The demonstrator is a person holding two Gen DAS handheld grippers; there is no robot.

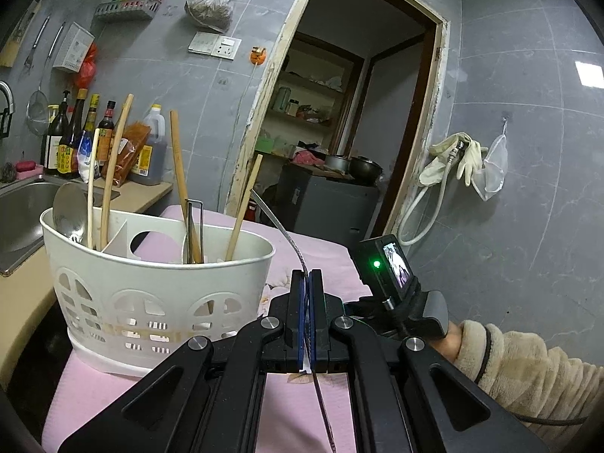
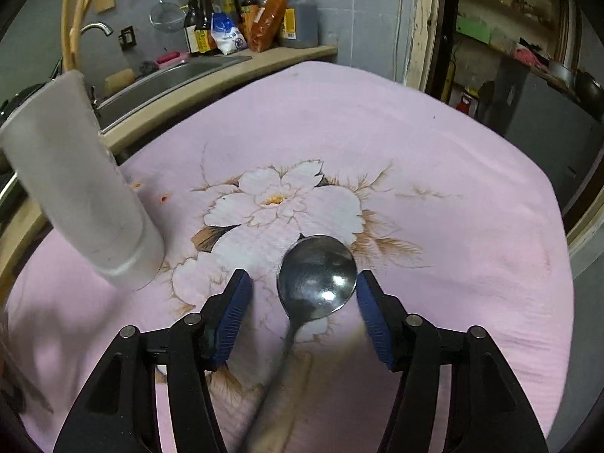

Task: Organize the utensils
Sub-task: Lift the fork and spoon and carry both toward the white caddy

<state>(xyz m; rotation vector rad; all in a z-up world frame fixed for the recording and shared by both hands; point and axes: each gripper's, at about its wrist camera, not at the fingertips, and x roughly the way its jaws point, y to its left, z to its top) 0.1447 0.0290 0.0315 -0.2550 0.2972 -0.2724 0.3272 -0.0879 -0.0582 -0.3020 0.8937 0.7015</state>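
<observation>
On the pink cloth (image 2: 434, 143), my right gripper (image 2: 304, 294) stands spread around the spoon (image 2: 317, 277); closing off-centre could skid it. Left gripper (image 1: 306, 283) pinches a thin metal utensil (image 1: 290, 239).

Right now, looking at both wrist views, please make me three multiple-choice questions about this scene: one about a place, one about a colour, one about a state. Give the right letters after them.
1. Where does the metal spoon lie?
A. in the sink
B. on the pink cloth, between the right gripper fingers
C. inside the white basket

2. What colour are the gripper pads?
A. blue
B. red
C. green

3. How is the left gripper now?
A. wide open over the basket
B. shut on a thin metal utensil
C. open and holding nothing

Answers:
1 B: the spoon bowl rests on the flowered cloth, with an open finger on each side.
2 A: both views show blue ribbed pads.
3 B: its pads are pressed together, with the thin metal strip sticking out above them.
</observation>
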